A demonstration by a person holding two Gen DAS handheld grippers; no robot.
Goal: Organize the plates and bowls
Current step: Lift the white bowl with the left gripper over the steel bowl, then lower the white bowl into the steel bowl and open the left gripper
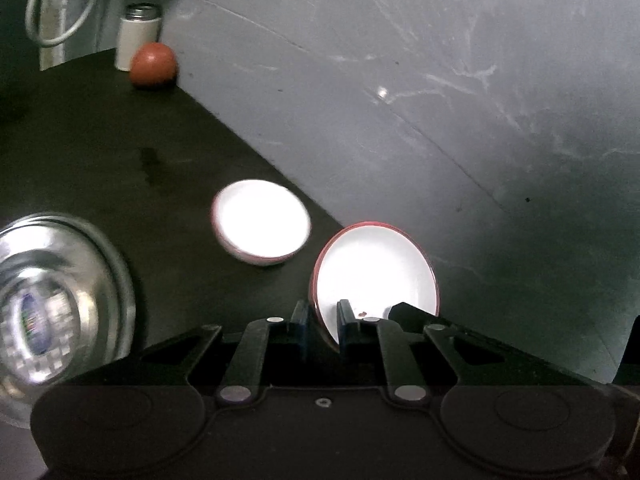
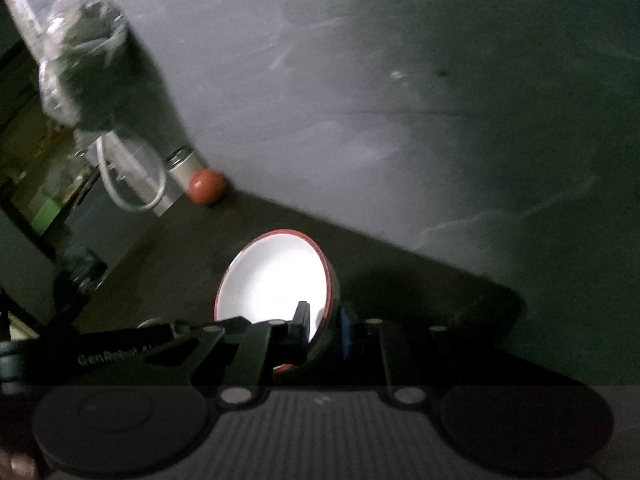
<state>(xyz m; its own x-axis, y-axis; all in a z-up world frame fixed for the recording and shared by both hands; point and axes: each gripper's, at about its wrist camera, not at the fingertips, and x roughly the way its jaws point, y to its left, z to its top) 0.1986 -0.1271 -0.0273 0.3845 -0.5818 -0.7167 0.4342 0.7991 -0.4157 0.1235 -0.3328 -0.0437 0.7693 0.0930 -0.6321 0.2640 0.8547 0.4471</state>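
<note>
both your grippers hold one red-rimmed bowl

your left gripper (image 1: 324, 320) and right gripper (image 2: 324, 320) each pinch the rim of the tilted bowl (image 1: 376, 272), lifted off the counter (image 1: 120, 152) by the wall (image 1: 440, 100). left of this bowl sits a white bowl (image 1: 262, 228), farther left a steel bowl (image 1: 60, 300).

Glossy bowl (image 1: 376, 272), shiny metal plate (image 1: 60, 300)

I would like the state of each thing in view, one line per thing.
Left gripper: shut on red-rimmed bowl, tilted.
Right gripper: shut on a red-rimmed bowl, tilted.
White bowl: upright on counter, free.
Steel bowl: on counter, untouched.
Shaker: upright, lid on.
</note>
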